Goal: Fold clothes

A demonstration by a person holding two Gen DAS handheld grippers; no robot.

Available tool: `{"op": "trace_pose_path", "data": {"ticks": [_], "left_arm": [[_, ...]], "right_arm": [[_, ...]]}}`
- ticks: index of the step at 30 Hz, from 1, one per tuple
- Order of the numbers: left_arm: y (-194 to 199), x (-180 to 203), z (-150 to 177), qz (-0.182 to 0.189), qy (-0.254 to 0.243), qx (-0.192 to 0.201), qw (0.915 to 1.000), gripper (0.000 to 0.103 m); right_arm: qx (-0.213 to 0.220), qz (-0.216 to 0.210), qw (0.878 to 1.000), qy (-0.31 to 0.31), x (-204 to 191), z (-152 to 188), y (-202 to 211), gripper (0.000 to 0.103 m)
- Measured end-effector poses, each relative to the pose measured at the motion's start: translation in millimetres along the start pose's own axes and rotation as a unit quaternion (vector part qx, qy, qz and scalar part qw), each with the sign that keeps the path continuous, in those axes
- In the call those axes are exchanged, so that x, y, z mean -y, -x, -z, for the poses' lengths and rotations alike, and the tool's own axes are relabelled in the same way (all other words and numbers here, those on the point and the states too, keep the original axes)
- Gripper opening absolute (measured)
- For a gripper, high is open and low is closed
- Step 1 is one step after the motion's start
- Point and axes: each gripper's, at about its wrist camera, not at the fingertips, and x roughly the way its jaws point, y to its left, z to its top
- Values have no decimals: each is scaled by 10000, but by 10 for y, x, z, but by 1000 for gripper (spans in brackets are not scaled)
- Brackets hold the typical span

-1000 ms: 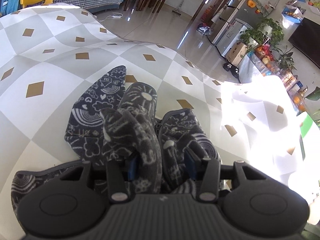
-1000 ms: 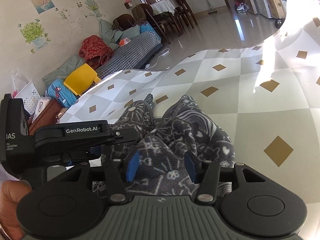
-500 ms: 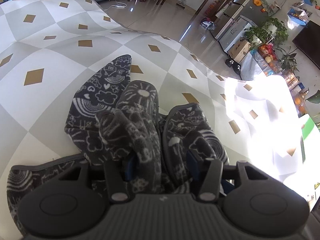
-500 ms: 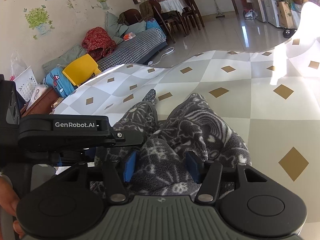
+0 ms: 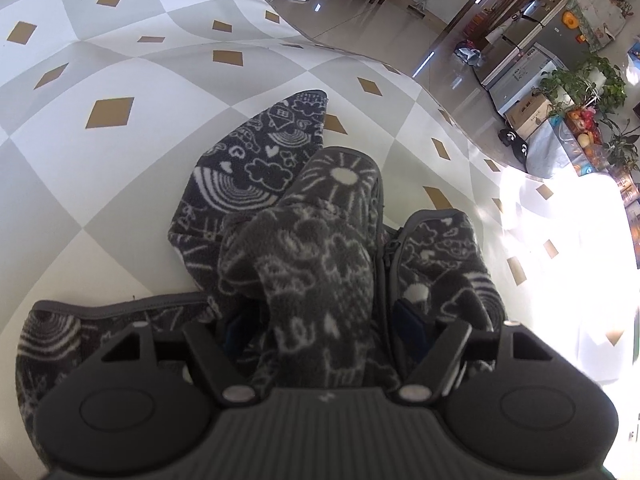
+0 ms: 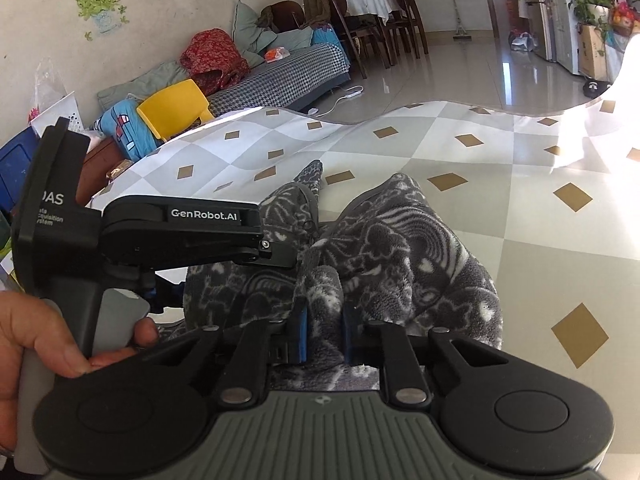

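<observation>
Right gripper (image 6: 323,334) closed on fleece (image 6: 400,248); left gripper (image 5: 320,330) opened.

- A table (image 5: 120,168) under a white and grey checked cloth with gold diamonds.
- A dark patterned fleece garment (image 5: 320,240) lies rumpled on its near part.

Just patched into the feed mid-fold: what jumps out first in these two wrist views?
A dark grey fleece garment with white doodle print lies bunched on the diamond-patterned mat, filling the middle of both views. The right gripper has just closed its jaws on a ridge of that fleece. The left gripper, jaws just opening, straddles another fold; at far left, a hand holds it.
</observation>
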Motion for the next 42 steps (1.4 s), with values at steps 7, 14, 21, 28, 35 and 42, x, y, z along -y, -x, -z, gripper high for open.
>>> {"op": "trace_pose_path", "data": {"ticks": [7, 14, 21, 28, 35, 42], "left_arm": [[14, 55, -21, 390, 37, 10, 9992, 44], [60, 281, 14, 867, -257, 29, 9959, 44], [93, 388, 57, 1068, -286, 66, 9938, 46], [126, 378, 52, 1198, -346, 27, 9922, 48], [143, 369, 30, 1219, -520, -13, 9912, 52], [98, 276, -18, 1307, -406, -176, 9904, 52]], "right_arm": [[15, 248, 9996, -98, 101, 11, 151, 14], [-141, 284, 9995, -28, 137, 32, 272, 16], [355, 122, 9986, -374, 242, -66, 408, 34], [464, -413, 9981, -37, 21, -84, 337, 44], [291, -785, 9965, -29, -101, -75, 112, 46], [128, -961, 9951, -201, -78, -125, -56, 51]]}}
